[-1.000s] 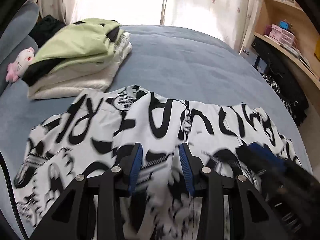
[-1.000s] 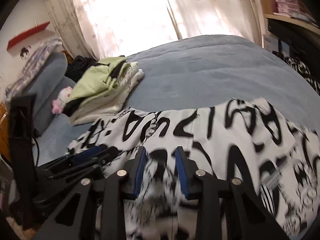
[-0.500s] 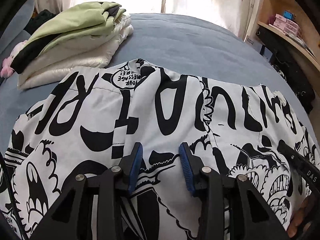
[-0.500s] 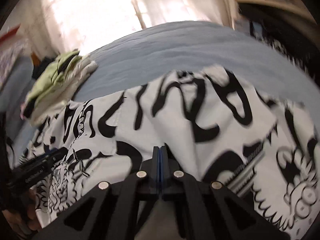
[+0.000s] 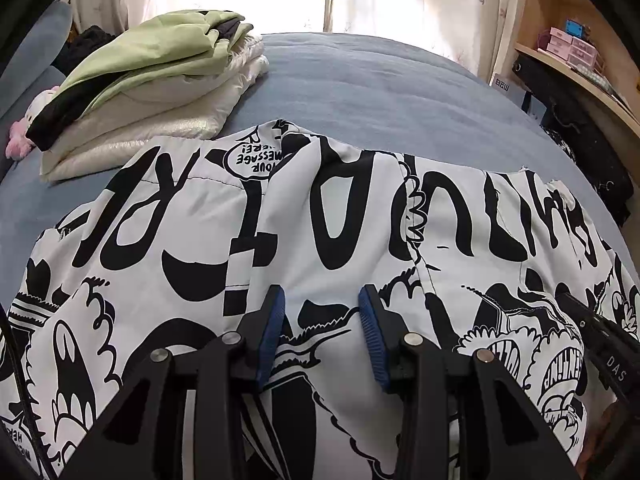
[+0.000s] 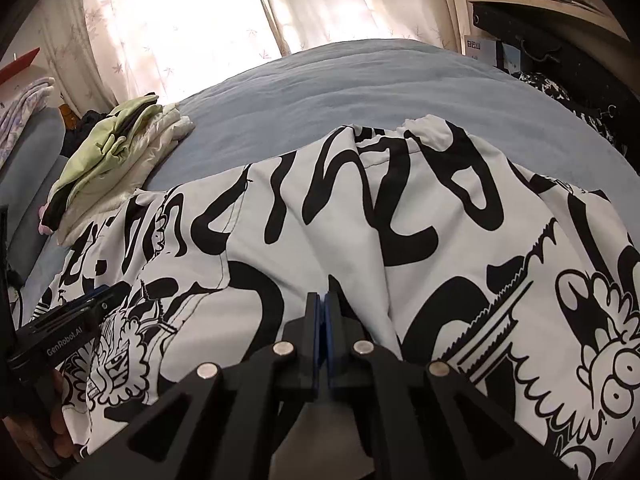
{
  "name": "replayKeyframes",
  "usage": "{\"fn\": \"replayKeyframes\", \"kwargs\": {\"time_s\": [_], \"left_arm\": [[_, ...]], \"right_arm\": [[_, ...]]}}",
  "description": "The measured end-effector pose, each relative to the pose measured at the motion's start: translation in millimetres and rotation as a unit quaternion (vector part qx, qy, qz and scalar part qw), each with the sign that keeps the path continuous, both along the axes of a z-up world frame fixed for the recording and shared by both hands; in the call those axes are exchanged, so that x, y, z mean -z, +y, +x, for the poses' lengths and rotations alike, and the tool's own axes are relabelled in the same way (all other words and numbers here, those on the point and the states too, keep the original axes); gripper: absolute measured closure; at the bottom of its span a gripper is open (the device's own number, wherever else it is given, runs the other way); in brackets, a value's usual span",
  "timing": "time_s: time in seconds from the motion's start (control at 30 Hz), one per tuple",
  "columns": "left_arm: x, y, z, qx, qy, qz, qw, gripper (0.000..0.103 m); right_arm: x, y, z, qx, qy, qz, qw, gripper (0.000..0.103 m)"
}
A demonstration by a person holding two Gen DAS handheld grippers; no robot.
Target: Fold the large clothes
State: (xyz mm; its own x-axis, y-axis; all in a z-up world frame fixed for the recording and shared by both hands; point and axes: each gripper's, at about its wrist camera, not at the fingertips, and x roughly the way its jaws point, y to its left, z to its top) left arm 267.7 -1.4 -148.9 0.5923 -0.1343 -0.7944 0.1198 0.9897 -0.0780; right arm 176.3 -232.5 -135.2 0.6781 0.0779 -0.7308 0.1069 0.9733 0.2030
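Note:
A large white garment with black graffiti print lies spread over the blue bed. My left gripper hovers low over its near part. Its jaws stand open, and the cloth lies under the blue pads, not pinched. My right gripper is shut on a pinch of the same garment, and creases run out from its tip. Each gripper shows in the other's view: the right gripper at the right edge, the left gripper at the lower left with a hand behind it.
A folded pile of green and white clothes sits at the back left of the bed, beside a pink plush toy. Wooden shelves and dark bags stand to the right. Curtains hang behind.
Both grippers have come down closer to the garment. The right gripper's jaws, open a second ago, have shut on the fabric. The left jaws stay open as before.

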Motion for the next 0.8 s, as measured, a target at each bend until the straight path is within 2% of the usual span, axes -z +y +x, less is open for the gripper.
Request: {"fn": "replayKeyframes", "kwargs": {"time_s": [0.3, 0.43, 0.53, 0.6, 0.67, 0.8], "left_arm": [[-12.8, -0.1, -10.3, -0.014, 0.015, 0.003, 0.9998, 0.065], [-28.3, 3.2, -26.2, -0.016, 0.019, 0.007, 0.9997, 0.065], [-44.7, 10.1, -42.8, -0.02, 0.017, 0.0, 0.9997, 0.065], [-55.3, 13.9, -53.7, -0.02, 0.012, -0.006, 0.9997, 0.065], [-66.6, 16.1, -66.1, -0.017, 0.007, -0.006, 0.9998, 0.065], [-87.6, 21.0, -90.4, -0.014, -0.006, -0.006, 0.9999, 0.065]], "right_arm": [[-3.3, 16.6, 1.6, 0.005, 0.016, -0.05, 0.999, 0.1], [-11.5, 31.7, 2.9, 0.002, 0.049, -0.096, 0.994, 0.1], [-22.9, 37.2, -3.8, 0.003, 0.071, -0.077, 0.995, 0.099], [-30.2, 38.2, -11.7, 0.004, 0.081, -0.053, 0.995, 0.095], [-38.9, 42.0, -24.1, -0.003, 0.087, -0.043, 0.995, 0.084], [-58.4, 49.3, -50.7, -0.008, 0.067, -0.037, 0.997, 0.072]]}}
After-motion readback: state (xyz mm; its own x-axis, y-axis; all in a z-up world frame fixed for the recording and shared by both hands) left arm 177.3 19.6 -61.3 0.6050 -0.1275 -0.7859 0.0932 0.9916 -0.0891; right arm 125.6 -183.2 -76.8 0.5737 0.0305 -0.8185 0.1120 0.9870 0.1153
